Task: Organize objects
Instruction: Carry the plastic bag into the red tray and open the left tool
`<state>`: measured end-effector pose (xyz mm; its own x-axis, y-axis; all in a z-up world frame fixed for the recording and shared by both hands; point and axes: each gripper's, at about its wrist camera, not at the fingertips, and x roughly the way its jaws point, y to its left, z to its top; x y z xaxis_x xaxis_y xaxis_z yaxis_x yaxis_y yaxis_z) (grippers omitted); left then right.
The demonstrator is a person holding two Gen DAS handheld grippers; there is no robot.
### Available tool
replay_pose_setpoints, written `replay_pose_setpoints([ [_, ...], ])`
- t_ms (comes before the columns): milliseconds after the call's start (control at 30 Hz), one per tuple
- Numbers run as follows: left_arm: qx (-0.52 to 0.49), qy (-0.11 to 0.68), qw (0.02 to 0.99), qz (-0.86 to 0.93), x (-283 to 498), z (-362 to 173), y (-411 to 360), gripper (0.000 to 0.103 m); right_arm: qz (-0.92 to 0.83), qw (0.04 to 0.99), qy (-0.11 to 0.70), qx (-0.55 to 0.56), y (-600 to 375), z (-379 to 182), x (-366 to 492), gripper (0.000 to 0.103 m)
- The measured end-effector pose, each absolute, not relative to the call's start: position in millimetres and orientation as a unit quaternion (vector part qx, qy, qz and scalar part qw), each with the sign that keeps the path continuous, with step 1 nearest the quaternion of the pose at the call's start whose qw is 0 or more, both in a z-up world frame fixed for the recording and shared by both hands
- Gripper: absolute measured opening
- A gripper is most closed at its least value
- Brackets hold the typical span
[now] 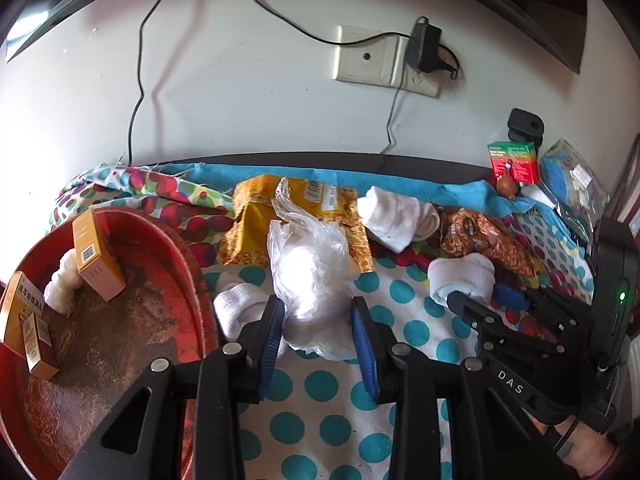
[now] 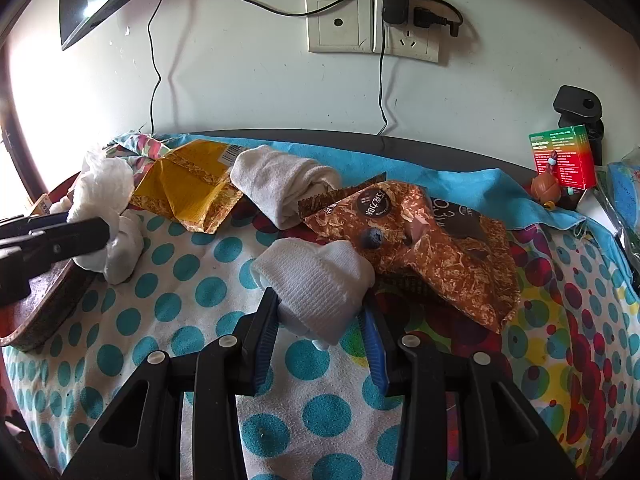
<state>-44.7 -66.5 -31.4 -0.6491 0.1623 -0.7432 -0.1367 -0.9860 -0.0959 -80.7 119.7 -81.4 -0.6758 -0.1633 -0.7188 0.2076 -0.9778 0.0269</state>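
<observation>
My left gripper (image 1: 318,314) is shut on a clear plastic bag (image 1: 310,268) stuffed with something white, its blue pads pressing both sides. The bag hangs just above the dotted cloth (image 1: 316,392). In the right wrist view the same bag (image 2: 102,188) shows at far left, on the left gripper's fingers (image 2: 88,236). My right gripper (image 2: 320,308) is shut on a rolled white sock (image 2: 320,280), low over the cloth. The left wrist view shows that sock (image 1: 464,276) at the right gripper's tips (image 1: 454,300). A red round tray (image 1: 120,340) at left holds yellow boxes (image 1: 96,256) and a white roll.
Another white sock (image 1: 234,308) lies beside the tray. A yellow packet (image 2: 188,184), a larger rolled sock (image 2: 280,184) and a brown snack packet (image 2: 440,248) lie further back. A green-red box (image 2: 562,160) stands far right. Behind is a wall with a socket (image 2: 372,26) and cables.
</observation>
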Motion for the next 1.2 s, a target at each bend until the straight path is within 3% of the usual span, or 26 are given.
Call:
replay_pose_setpoints([
  [1200, -0.419, -0.106, -0.077, 0.898, -51, -22, -219, 0.034, -0.914, 0.087, 0.056, 0.393, 114, -81, -81, 0.037],
])
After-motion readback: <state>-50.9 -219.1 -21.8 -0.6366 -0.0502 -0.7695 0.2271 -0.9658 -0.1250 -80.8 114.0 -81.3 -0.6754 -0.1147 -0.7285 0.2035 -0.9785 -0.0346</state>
